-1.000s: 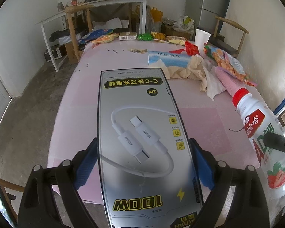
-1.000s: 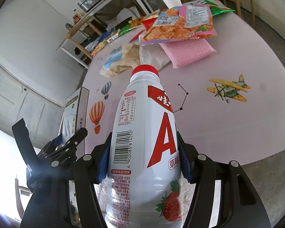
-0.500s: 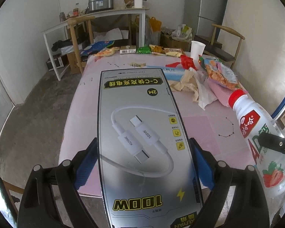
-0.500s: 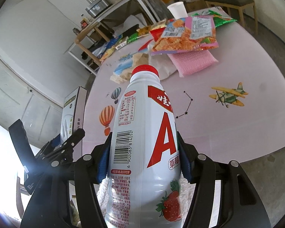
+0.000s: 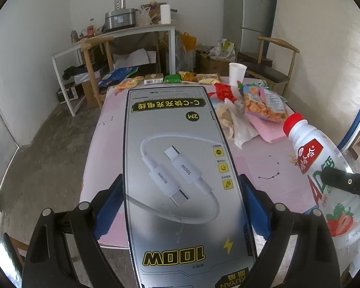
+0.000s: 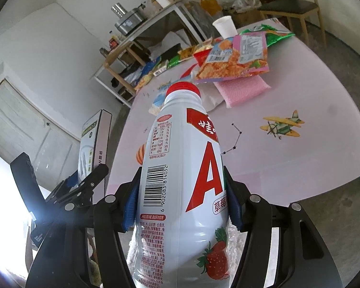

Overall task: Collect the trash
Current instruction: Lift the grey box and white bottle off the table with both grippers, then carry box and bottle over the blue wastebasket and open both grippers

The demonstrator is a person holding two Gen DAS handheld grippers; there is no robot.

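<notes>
My left gripper is shut on a grey charging-cable box, held flat above the near end of the pink table. My right gripper is shut on a white strawberry-drink bottle with a red cap, held upright off the table's near edge. The bottle also shows at the right of the left wrist view, and the box at the left of the right wrist view. Snack wrappers, crumpled paper and a white paper cup lie on the table's far half.
A pink pad lies under the wrappers. More wrappers line the table's far edge. A wooden chair stands at the far right, a white side table with a pot at the back wall, a fridge in the corner.
Both grippers have drawn back from the table and risen with the box and bottle held; more of the room and the table's near edge now show.
</notes>
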